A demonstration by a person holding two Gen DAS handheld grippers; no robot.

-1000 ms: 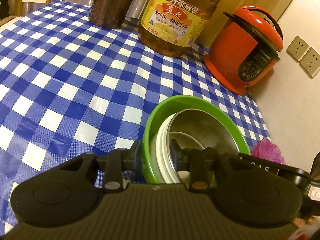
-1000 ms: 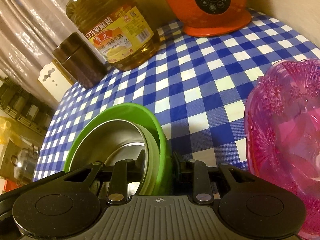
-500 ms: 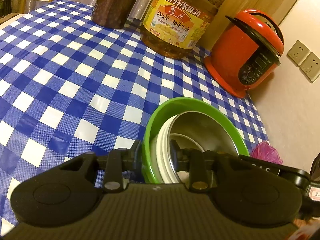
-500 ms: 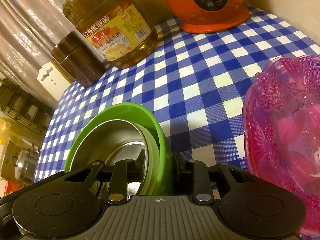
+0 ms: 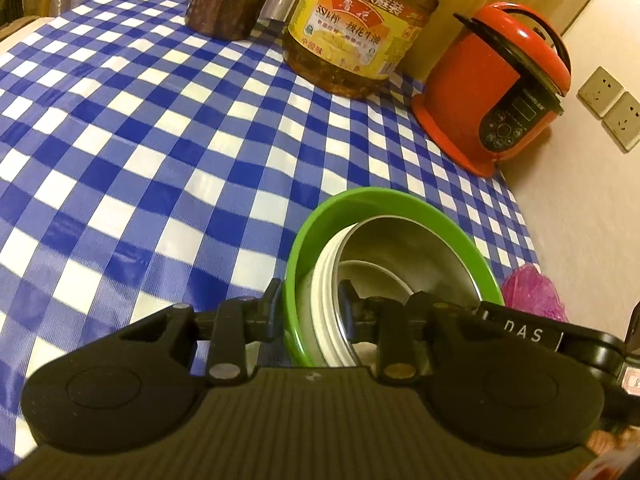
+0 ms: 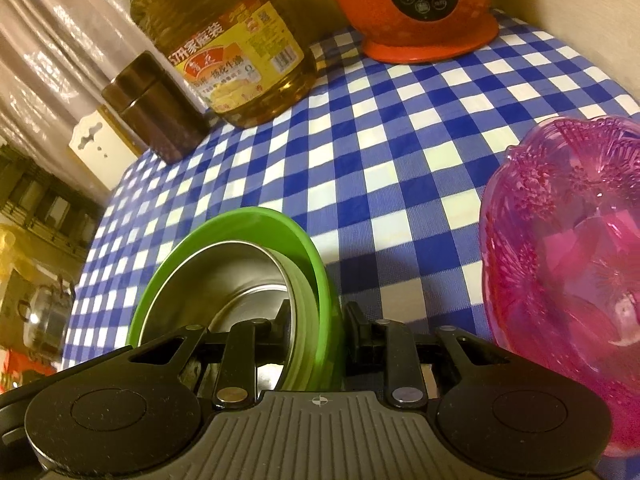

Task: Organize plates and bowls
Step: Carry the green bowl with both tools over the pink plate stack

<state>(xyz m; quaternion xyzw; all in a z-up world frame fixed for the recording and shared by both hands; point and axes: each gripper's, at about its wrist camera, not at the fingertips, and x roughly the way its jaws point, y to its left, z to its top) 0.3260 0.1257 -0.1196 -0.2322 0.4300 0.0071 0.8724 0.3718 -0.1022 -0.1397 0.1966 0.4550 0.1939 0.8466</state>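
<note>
A green bowl (image 5: pixel 384 204) holds a nested steel bowl (image 5: pixel 420 252) with pale ribbed sides. My left gripper (image 5: pixel 310 312) is shut on the left rim of this stack. My right gripper (image 6: pixel 320 328) is shut on the stack's right rim; there the green bowl (image 6: pixel 240 220) and the steel bowl (image 6: pixel 224 276) show tilted above the checked tablecloth (image 6: pixel 400 152). A pink patterned glass bowl (image 6: pixel 568 248) stands on the table to the right of the stack; its edge shows in the left wrist view (image 5: pixel 532 292).
A large oil bottle (image 5: pixel 360 28), a brown jar (image 5: pixel 228 0) and a red rice cooker (image 5: pixel 496 92) stand along the table's far side. A wall with sockets (image 5: pixel 612 108) is on the right. Blue-checked cloth (image 5: pixel 140 140) spreads to the left.
Both grippers with the bowl stack have drawn back a little and risen; the bottle and cooker look slightly farther. The grips have not changed.
</note>
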